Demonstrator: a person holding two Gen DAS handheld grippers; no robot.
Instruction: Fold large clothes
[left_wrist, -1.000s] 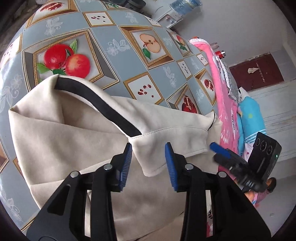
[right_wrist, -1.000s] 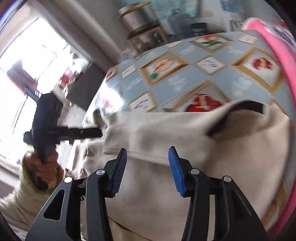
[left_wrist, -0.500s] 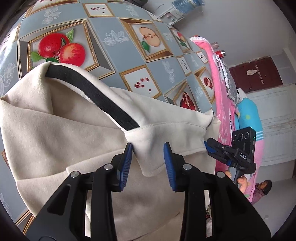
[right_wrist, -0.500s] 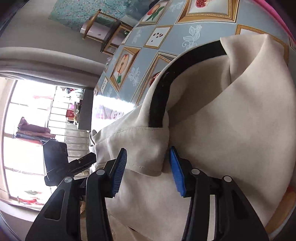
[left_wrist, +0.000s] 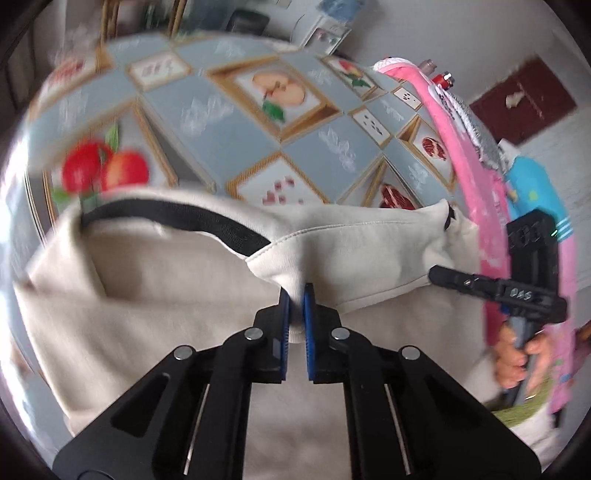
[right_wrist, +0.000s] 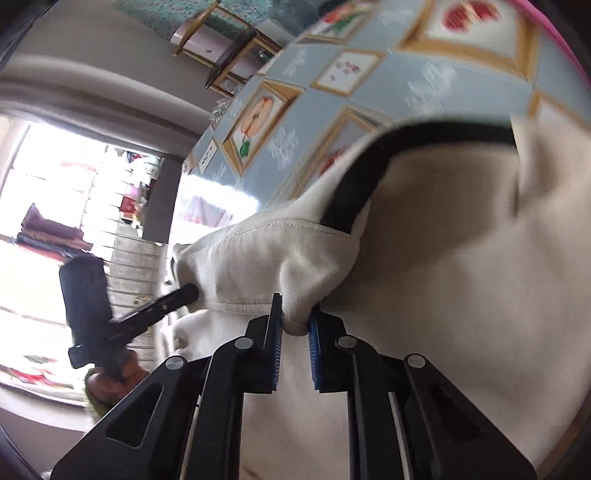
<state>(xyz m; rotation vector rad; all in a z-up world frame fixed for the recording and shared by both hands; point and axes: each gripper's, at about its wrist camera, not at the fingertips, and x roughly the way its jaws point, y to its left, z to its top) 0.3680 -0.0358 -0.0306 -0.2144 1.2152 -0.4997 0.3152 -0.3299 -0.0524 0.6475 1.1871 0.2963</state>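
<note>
cream garment (left_wrist: 155, 317) hem between both jaws

The right gripper (right_wrist: 295, 325) has just closed, its fingers (right_wrist: 275, 332) pinching the cream garment's (right_wrist: 443, 277) hem.

The desk (left_wrist: 236, 147) wears a glossy grey-blue cloth printed with gold-framed pictures of apples, pomegranates and seeds, and daylight glares off its far edge. That light pours from a big window (right_wrist: 55, 221), washed out white, with coloured bits stacked behind the glass and a pale radiator (right_wrist: 136, 266) below it. A small wooden shelf unit (right_wrist: 229, 55) stands against the grey wall beyond the desk. On the other side the wall is plain white, with a dark red door (left_wrist: 524, 99) in it. Pink fabric (left_wrist: 476, 177) and something bright blue (left_wrist: 535, 184) hang at the desk's edge.
</note>
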